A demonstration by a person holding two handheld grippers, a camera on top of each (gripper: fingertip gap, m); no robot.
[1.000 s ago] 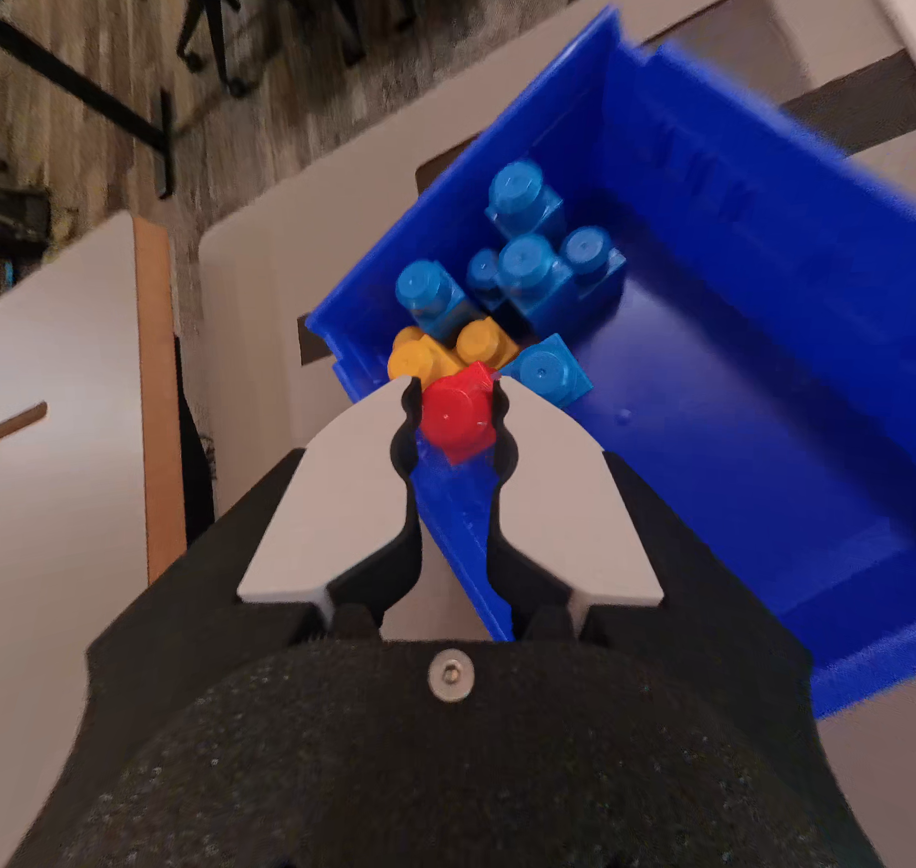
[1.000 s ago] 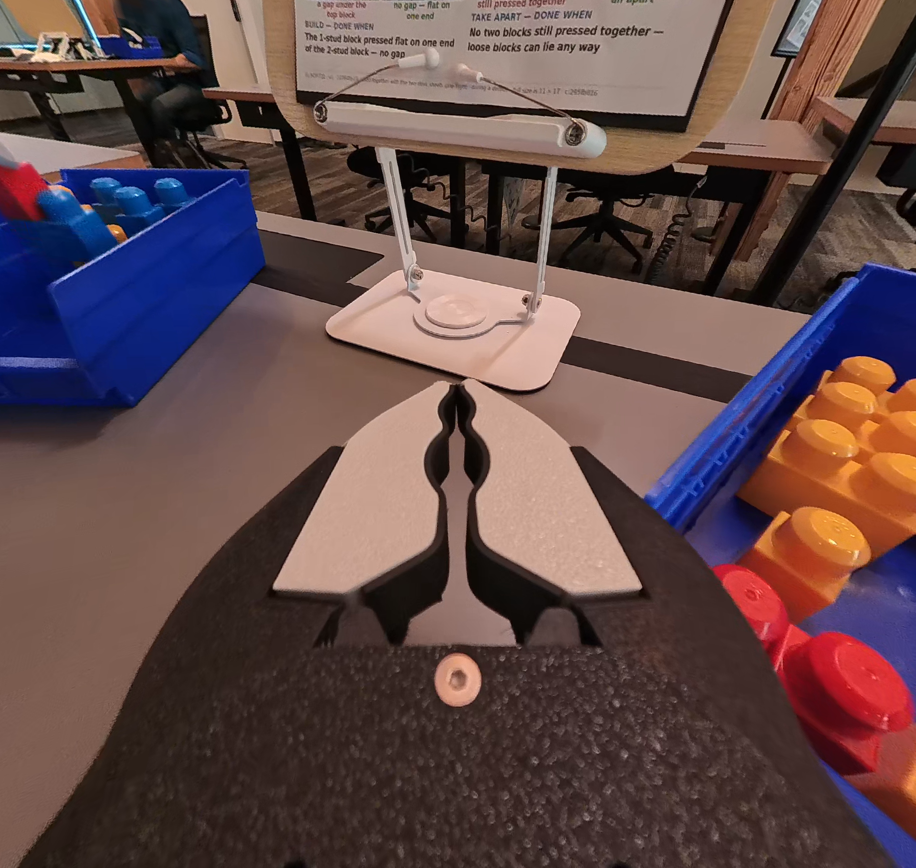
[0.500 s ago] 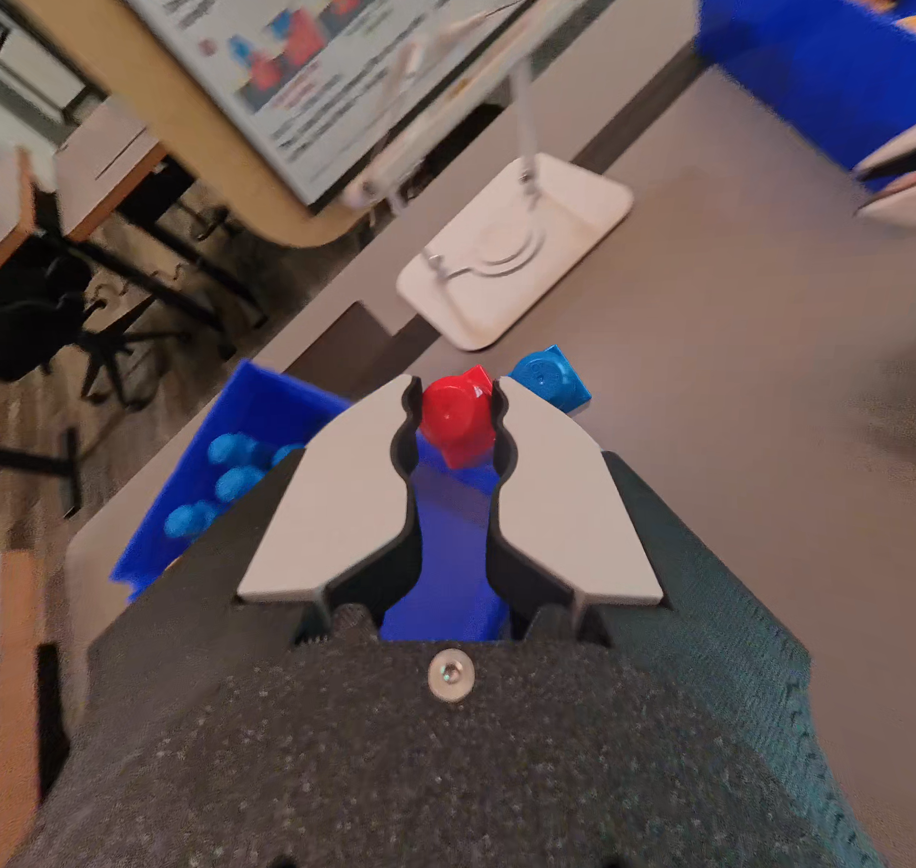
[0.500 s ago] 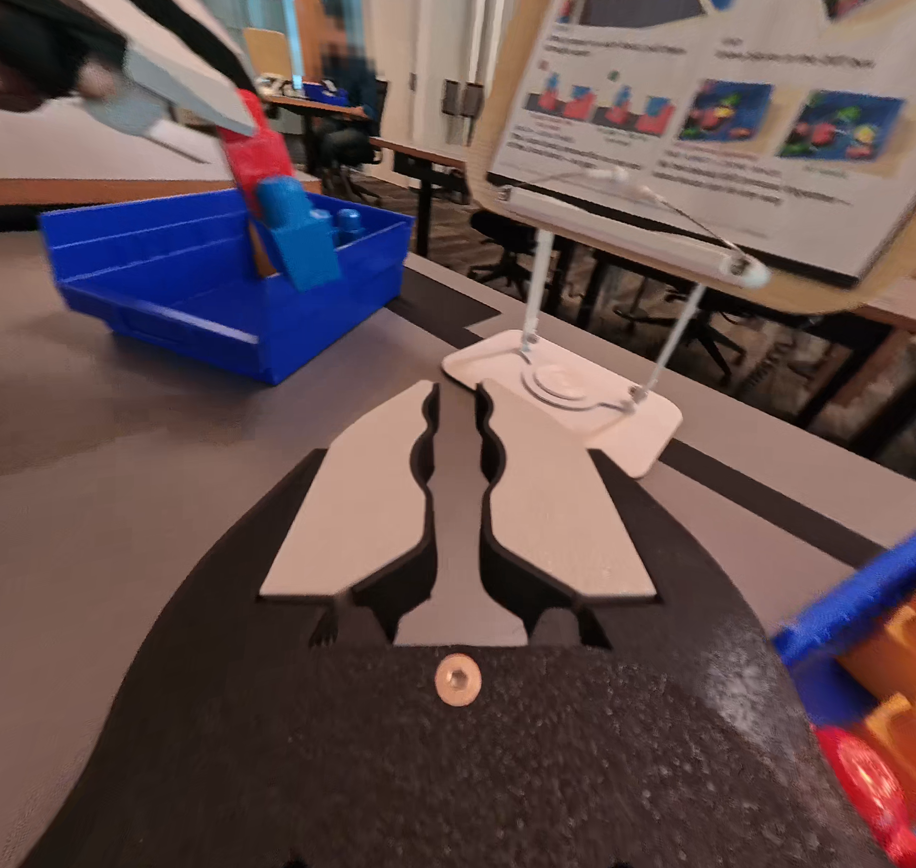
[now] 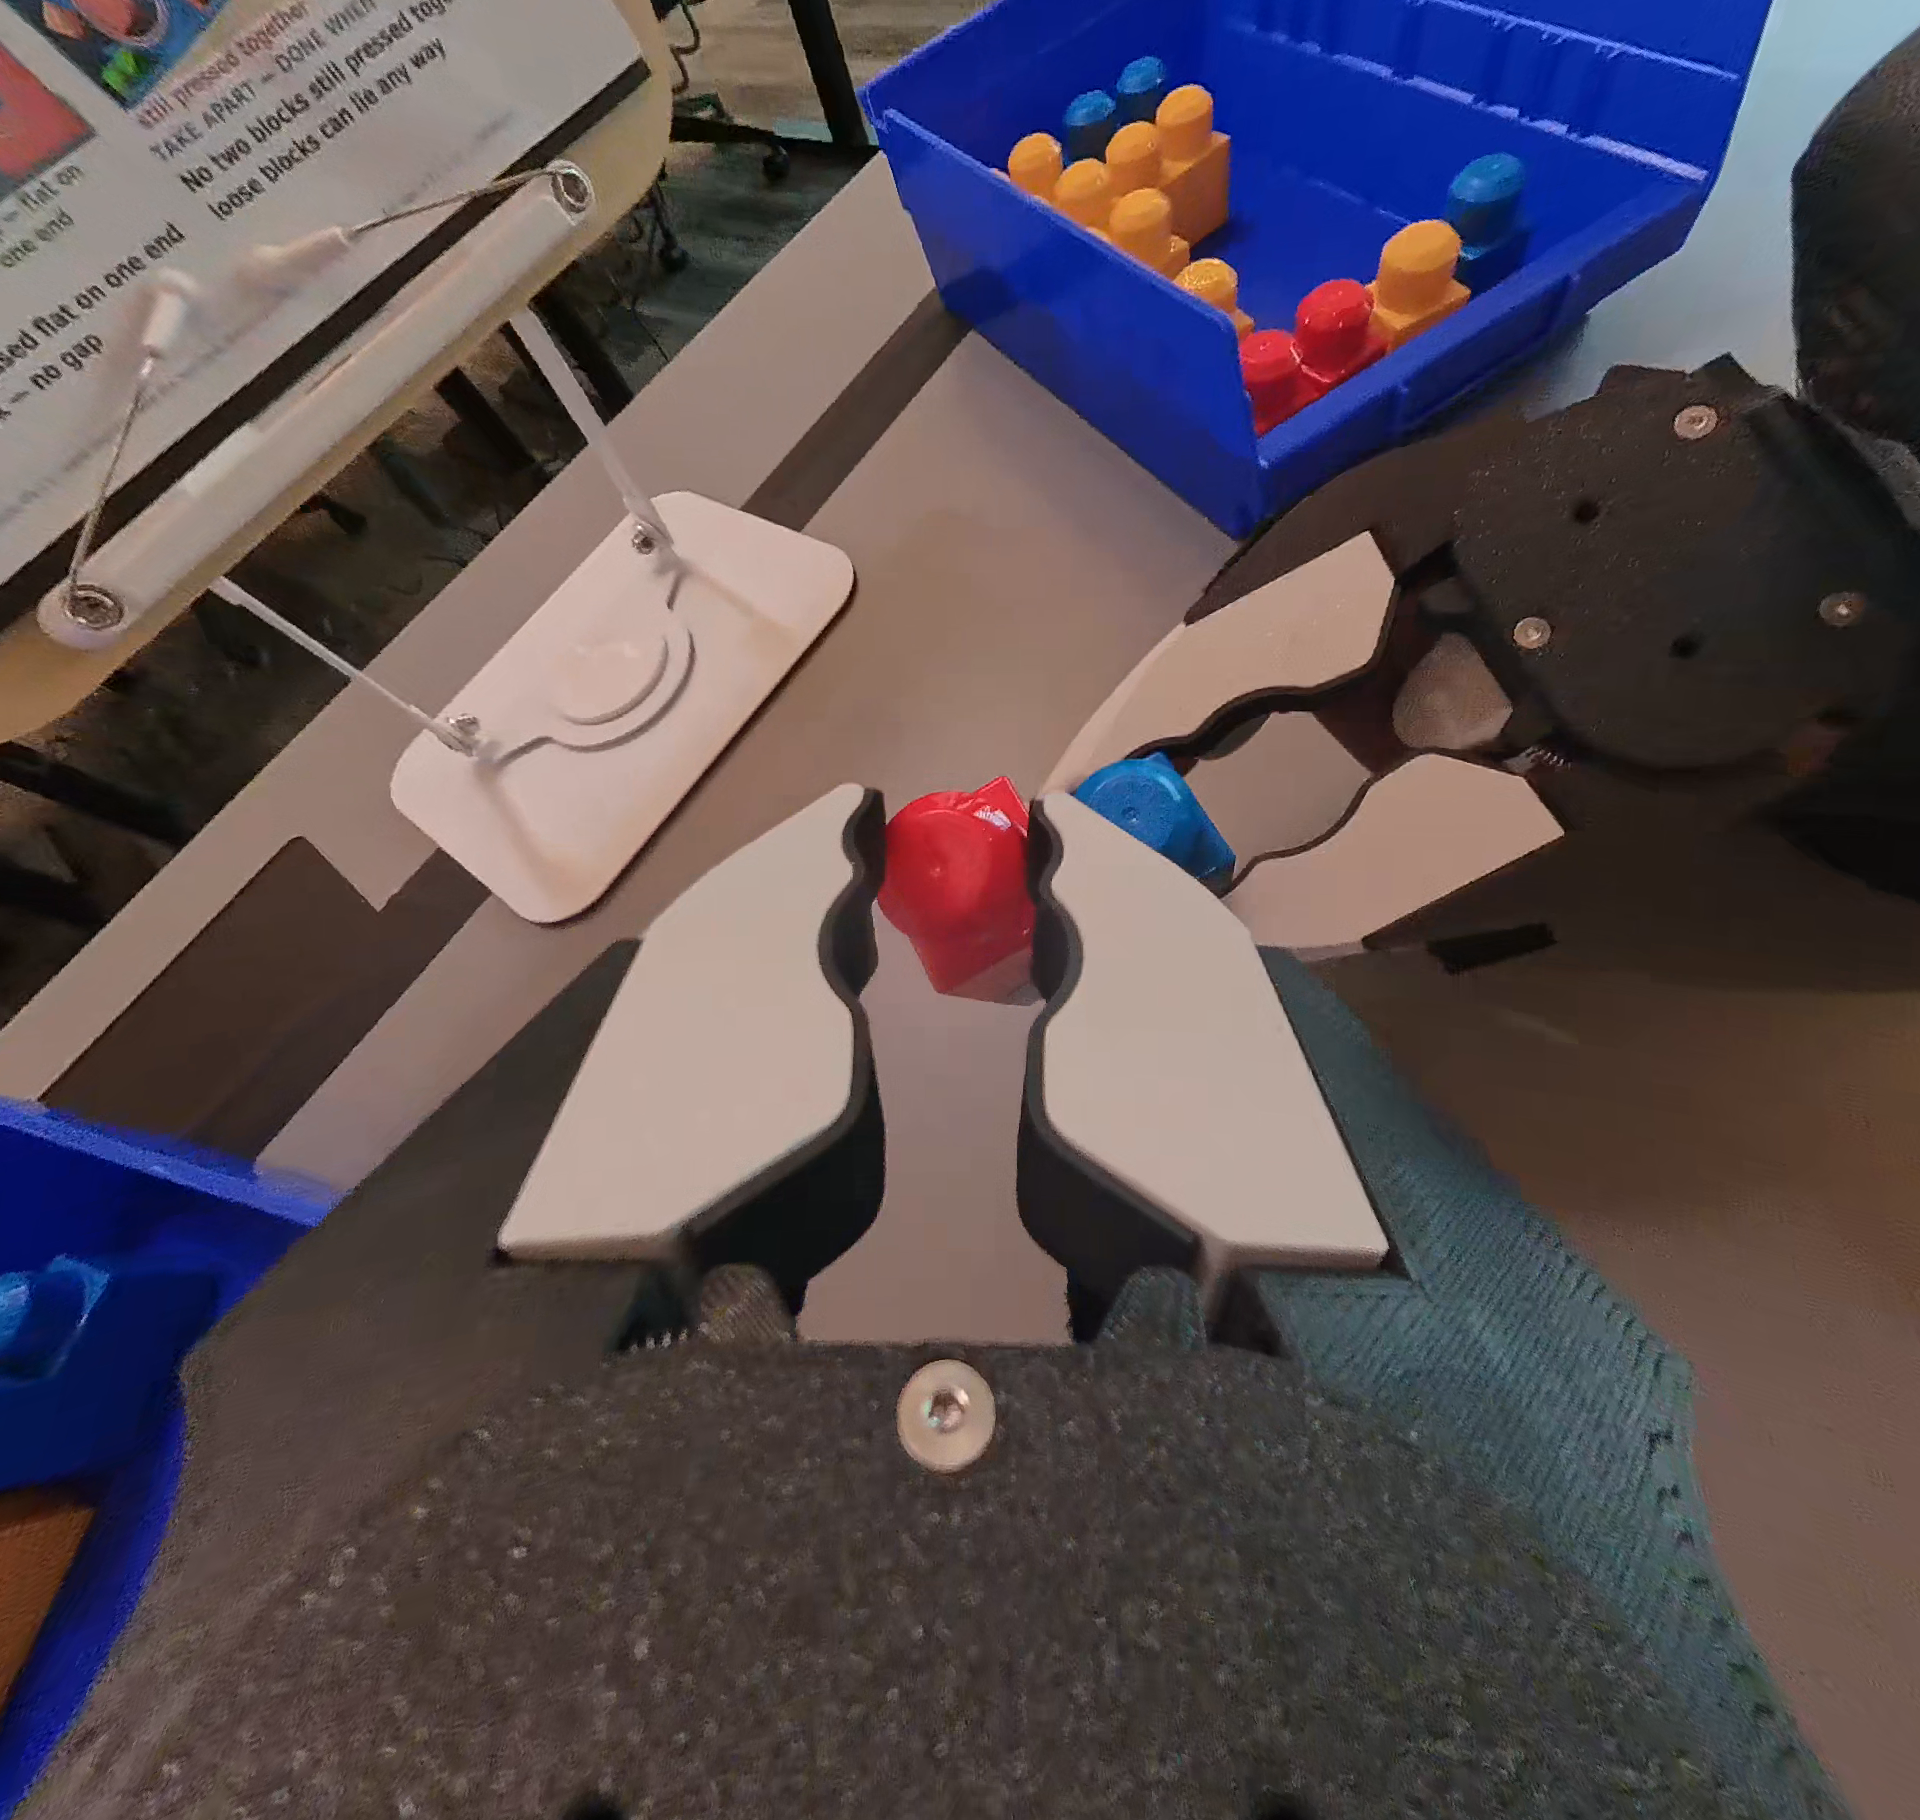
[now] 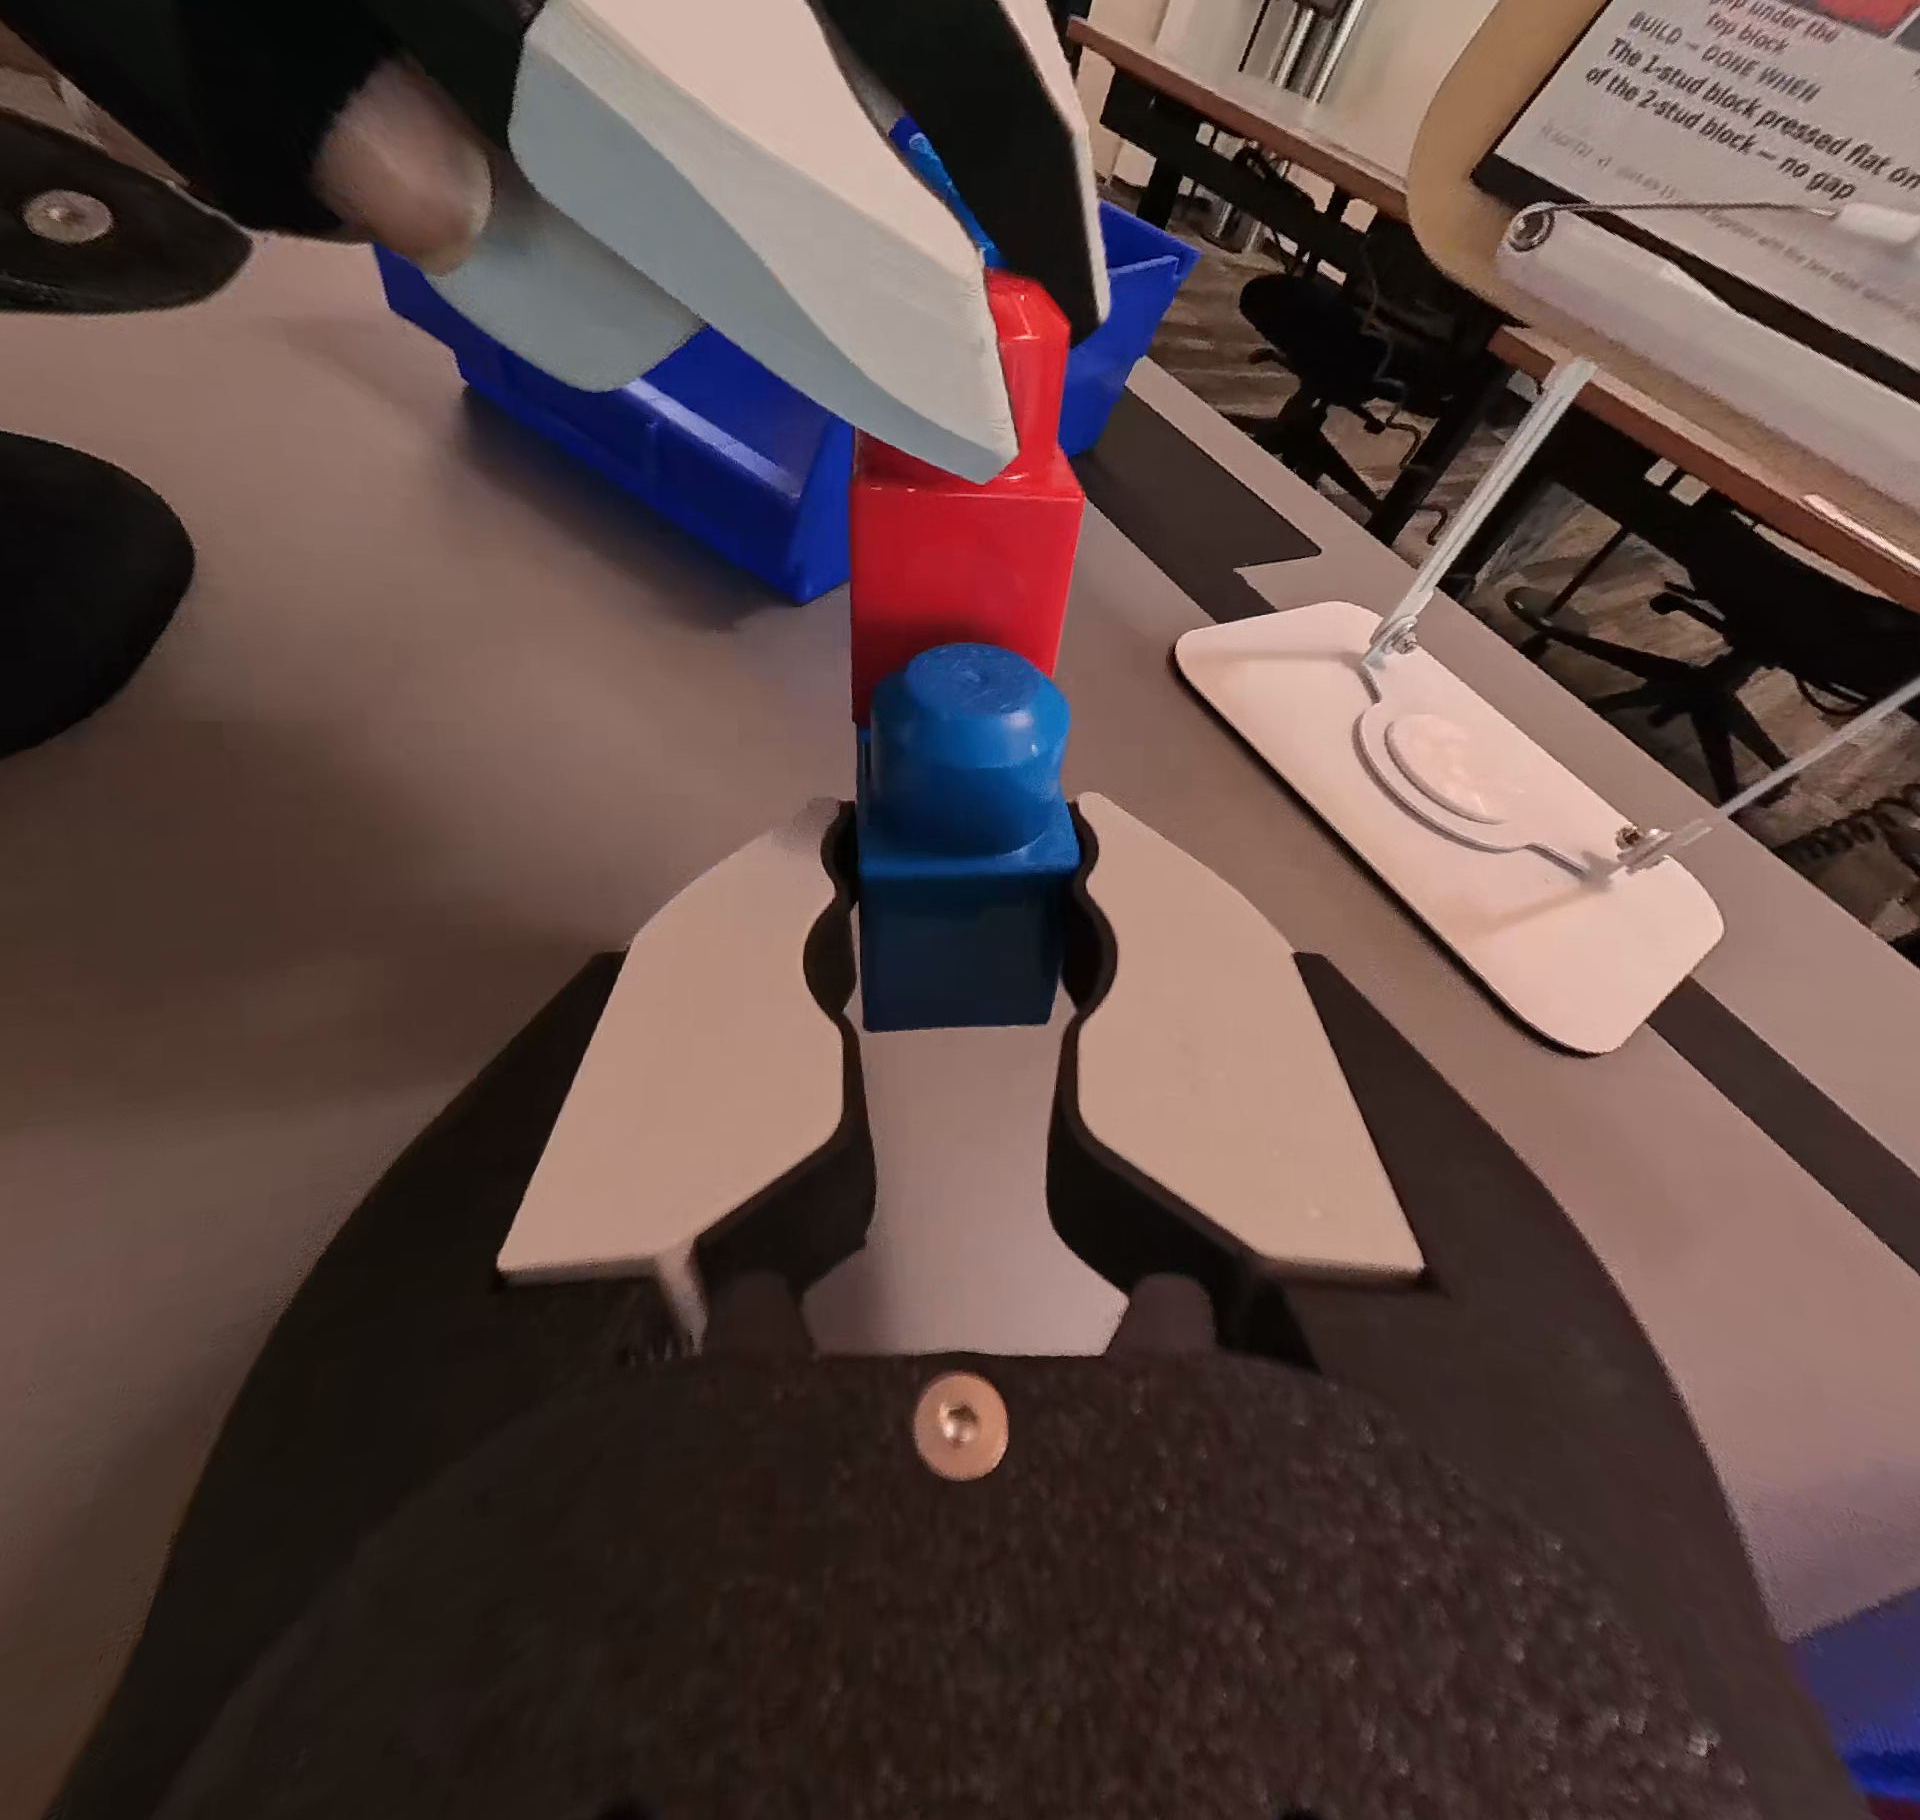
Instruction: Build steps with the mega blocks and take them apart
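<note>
Left gripper is clamping down on the stud of the red block, and the right gripper is squeezing the blue block stuck under it. Both are hanging just over the grey table, between the two blue bins.

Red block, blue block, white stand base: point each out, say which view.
red block [image 6: 961,565]: right wrist view, front face of its body.
blue block [image 6: 961,923]: right wrist view, front face below the stud.
white stand base [image 5: 623,695]: left wrist view, flat middle of the plate.
</note>
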